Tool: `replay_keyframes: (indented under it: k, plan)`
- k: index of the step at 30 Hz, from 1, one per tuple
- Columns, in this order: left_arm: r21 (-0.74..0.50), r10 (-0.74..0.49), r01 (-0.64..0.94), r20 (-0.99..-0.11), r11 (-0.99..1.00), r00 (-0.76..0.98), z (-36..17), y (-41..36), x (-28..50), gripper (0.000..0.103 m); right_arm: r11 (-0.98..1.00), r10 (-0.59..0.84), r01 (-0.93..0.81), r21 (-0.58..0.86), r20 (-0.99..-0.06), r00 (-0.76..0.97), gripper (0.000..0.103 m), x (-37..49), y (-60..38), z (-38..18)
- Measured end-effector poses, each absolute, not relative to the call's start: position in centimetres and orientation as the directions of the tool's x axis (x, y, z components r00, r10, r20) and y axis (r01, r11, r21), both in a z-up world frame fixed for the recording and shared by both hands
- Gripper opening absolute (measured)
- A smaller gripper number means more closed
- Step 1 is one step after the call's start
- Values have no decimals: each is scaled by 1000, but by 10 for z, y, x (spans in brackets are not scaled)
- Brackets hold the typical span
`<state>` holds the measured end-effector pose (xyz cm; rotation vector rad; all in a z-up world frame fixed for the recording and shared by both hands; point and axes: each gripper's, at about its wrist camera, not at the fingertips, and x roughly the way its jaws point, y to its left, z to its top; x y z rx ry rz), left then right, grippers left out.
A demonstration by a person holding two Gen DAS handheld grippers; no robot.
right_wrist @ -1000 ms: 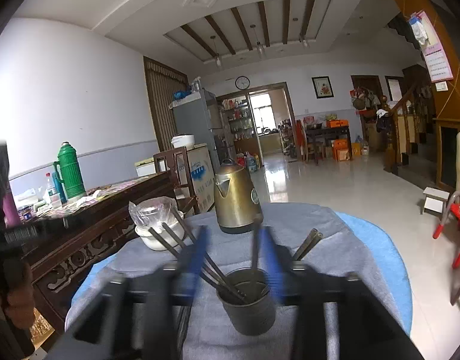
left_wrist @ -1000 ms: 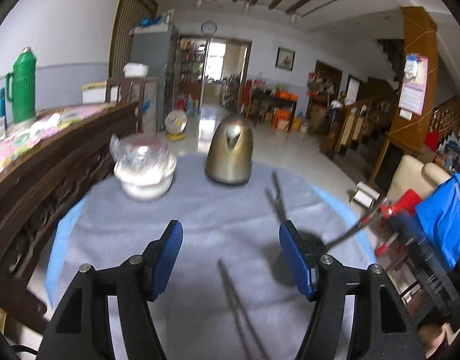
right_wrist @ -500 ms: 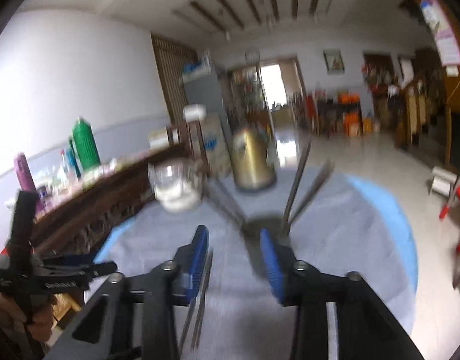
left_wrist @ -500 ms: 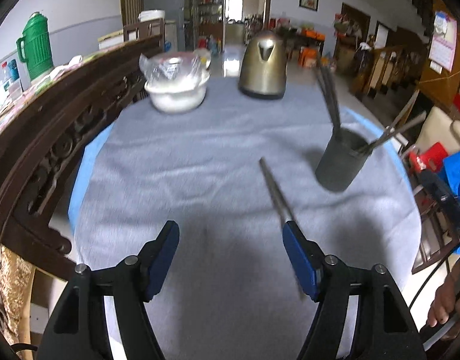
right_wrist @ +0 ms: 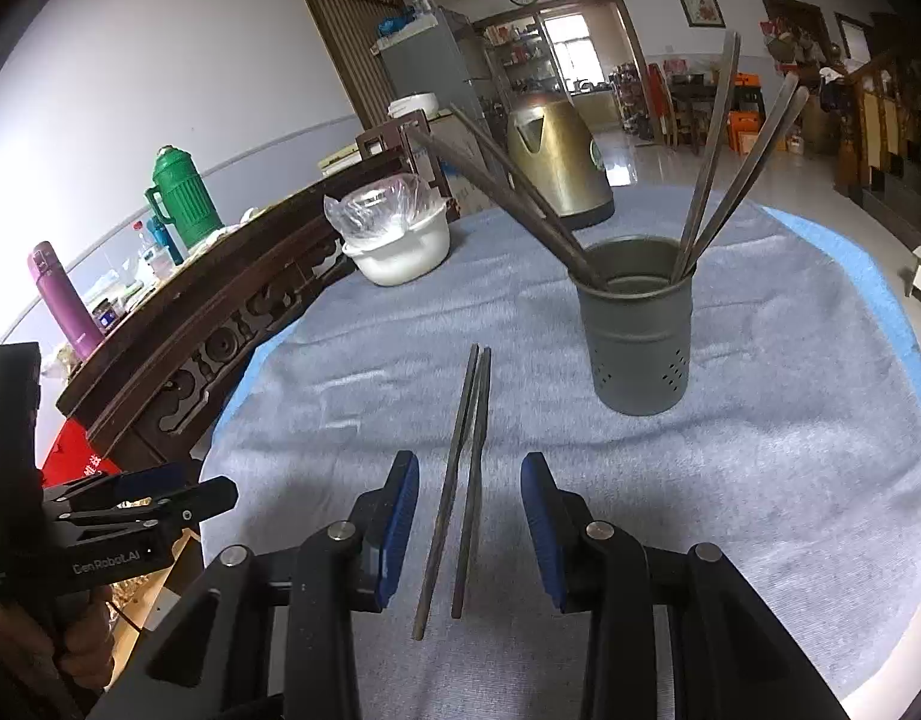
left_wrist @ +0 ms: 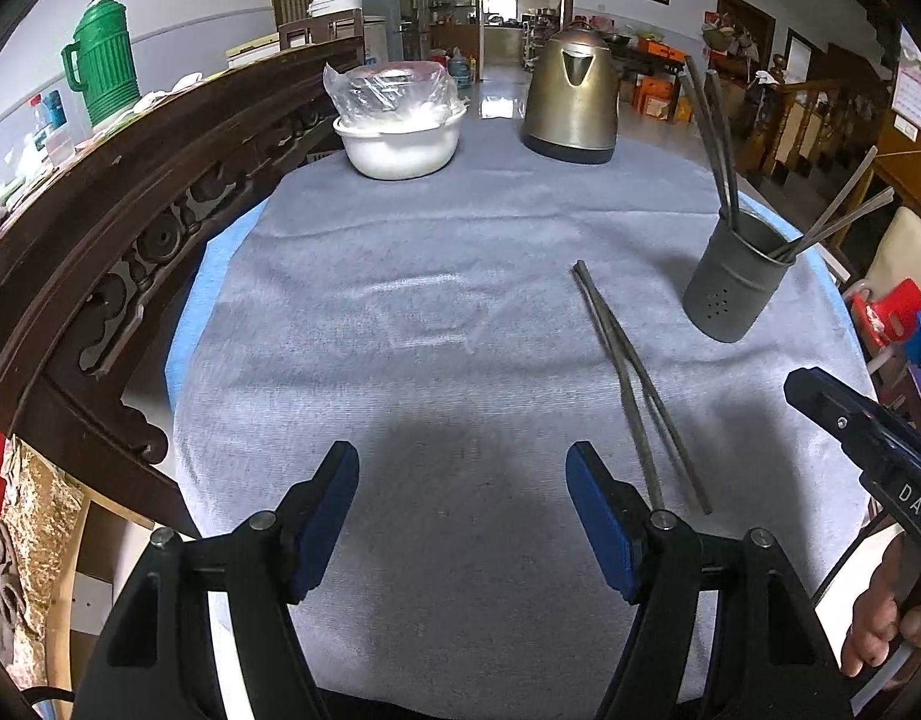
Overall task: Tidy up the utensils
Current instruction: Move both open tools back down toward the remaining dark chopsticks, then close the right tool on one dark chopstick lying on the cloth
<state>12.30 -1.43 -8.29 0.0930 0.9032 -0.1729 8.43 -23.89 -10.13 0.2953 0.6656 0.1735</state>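
Observation:
A pair of dark chopsticks lies flat on the grey cloth; it also shows in the left wrist view. A grey perforated utensil cup stands upright beyond them with several chopsticks leaning in it, also in the left wrist view. My right gripper is open, its blue pads either side of the lying chopsticks, a little above the cloth. My left gripper is open and empty over bare cloth, left of the chopsticks.
A brass kettle and a white bowl covered in plastic stand at the far side of the round table. A carved dark wooden sideboard runs along the left edge. A green thermos stands on it.
Both grippers have pulled back and tilted down toward the table. The right gripper has moved from the cup to over the chopsticks lying on the cloth.

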Motion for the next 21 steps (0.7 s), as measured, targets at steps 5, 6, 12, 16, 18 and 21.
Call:
replay_keyframes:
  k: [5,6,12,16,18,21]
  plan:
    - [8,-107,186,-794,982,598,-87,-15,128,72,942,255,-58,331,-593,764,39,88,-240,-105]
    - [8,-105,185,-797,983,595,-89,-15,128,72,942,256,-57,332,-597,760,39,89,-239,-106]
    - [0,-105,183,-819,983,564,-101,-15,133,72,937,279,-66,343,-621,732,39,97,-234,-115]
    - [-25,-116,178,-848,984,517,-115,-12,136,72,929,315,-81,362,-658,684,39,104,-228,-129]
    - [-41,-124,175,-860,984,496,-121,-11,137,72,931,318,-79,358,-683,657,39,108,-225,-137]
    - [-76,-148,170,-874,982,462,-130,-9,138,72,931,324,-76,358,-710,625,39,113,-222,-148]
